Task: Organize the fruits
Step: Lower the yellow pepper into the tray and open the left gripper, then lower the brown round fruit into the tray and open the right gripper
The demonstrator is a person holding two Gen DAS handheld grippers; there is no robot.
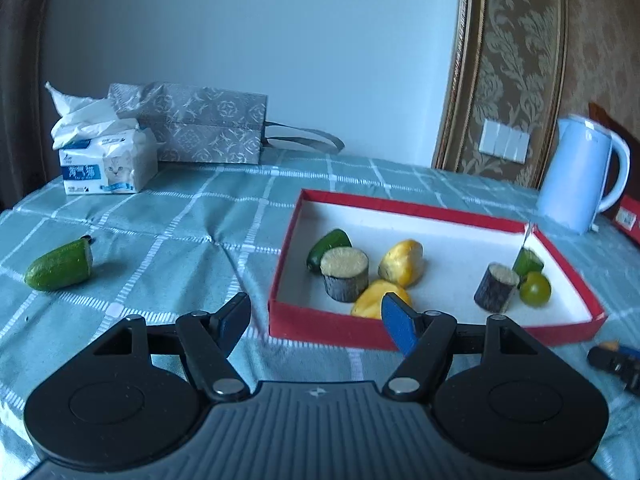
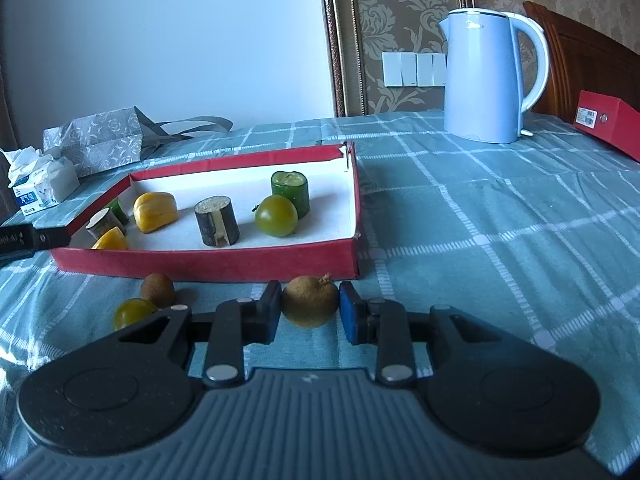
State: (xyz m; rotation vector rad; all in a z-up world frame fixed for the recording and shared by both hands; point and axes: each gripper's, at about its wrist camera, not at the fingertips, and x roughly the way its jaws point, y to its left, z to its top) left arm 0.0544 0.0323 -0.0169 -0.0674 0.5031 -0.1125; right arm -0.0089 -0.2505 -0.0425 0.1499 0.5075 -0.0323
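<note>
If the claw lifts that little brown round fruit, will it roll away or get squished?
The brown fruit sits between the right gripper's pads, which look to touch its sides. It is nearly round, so it would probably roll on the tablecloth if let go. Its skin looks dry and rough, so it likely won't slip. It seems small and light; a gentle squeeze should do.

Black linkage arms, blue-padded jaws, ribbed grey housing
</note>
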